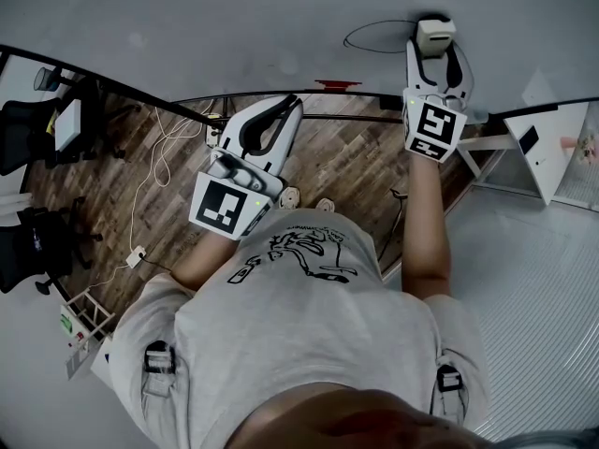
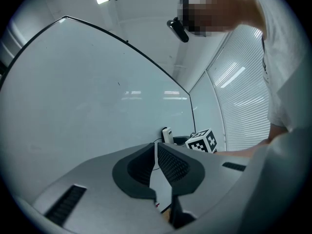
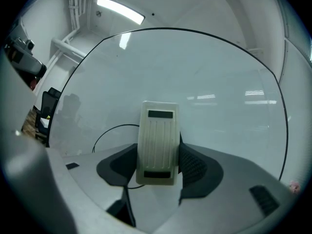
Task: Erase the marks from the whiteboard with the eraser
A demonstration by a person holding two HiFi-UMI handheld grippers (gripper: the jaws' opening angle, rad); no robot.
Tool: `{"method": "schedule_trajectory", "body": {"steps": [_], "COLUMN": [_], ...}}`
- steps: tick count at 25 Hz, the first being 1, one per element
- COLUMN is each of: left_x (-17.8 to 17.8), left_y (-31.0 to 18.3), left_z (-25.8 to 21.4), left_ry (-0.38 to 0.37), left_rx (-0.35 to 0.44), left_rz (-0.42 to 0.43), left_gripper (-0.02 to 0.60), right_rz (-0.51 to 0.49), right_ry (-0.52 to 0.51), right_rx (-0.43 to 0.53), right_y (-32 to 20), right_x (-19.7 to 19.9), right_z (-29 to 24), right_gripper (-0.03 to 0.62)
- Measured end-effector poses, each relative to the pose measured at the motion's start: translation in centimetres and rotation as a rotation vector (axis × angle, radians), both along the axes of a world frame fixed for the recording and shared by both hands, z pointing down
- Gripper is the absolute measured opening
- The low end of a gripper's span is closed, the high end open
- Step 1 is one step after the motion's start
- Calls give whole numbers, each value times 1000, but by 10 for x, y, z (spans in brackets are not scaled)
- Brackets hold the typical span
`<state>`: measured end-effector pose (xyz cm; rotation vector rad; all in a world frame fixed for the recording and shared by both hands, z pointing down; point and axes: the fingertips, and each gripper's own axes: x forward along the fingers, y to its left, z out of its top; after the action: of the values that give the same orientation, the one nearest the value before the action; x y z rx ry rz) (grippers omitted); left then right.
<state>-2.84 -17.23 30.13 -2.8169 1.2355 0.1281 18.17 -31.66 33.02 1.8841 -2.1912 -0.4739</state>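
Wipe step in hand: right gripper (image 3: 156, 165) clamps eraser (image 3: 157, 143) against whiteboard (image 3: 209, 67), black loop mark (image 3: 108, 133) at its 9 o'clock, so the next stroke likely goes there; left gripper (image 2: 157, 164) idle, jaws nearly together, empty.

Pale grey-white whiteboard (image 3: 204, 72), thin black frame, one thin black curved mark (image 3: 114, 127). Cream eraser (image 3: 157, 143), ribbed, with two dark strips. Light grey right gripper (image 3: 157, 155) and left gripper (image 2: 156, 155), black dimpled pads (image 3: 195, 167). Black-and-white square-patterned cubes (image 1: 433, 129). Brown wood-grain floor (image 1: 346, 162). Grey shirt (image 1: 309, 316), black print.
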Motion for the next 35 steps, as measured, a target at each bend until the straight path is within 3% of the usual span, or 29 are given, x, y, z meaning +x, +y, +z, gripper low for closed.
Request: {"method": "schedule_trajectory", "body": {"steps": [16, 30, 35], "left_x": [-11, -19, -23], "left_y": [9, 14, 16], "left_z": [4, 4, 3], "left_ry": [-11, -8, 4], "left_rx": [-7, -9, -1], "left_rz": [-34, -49, -56], "left_gripper": [34, 34, 34], "right_rz": [-16, -96, -138], "right_ry": [9, 135, 226], "right_rx": [7, -20, -25], "right_y": [-1, 1, 2], "right_x": [-29, -102, -136], "right_z": [6, 34, 55], "right_gripper": [261, 261, 260]}}
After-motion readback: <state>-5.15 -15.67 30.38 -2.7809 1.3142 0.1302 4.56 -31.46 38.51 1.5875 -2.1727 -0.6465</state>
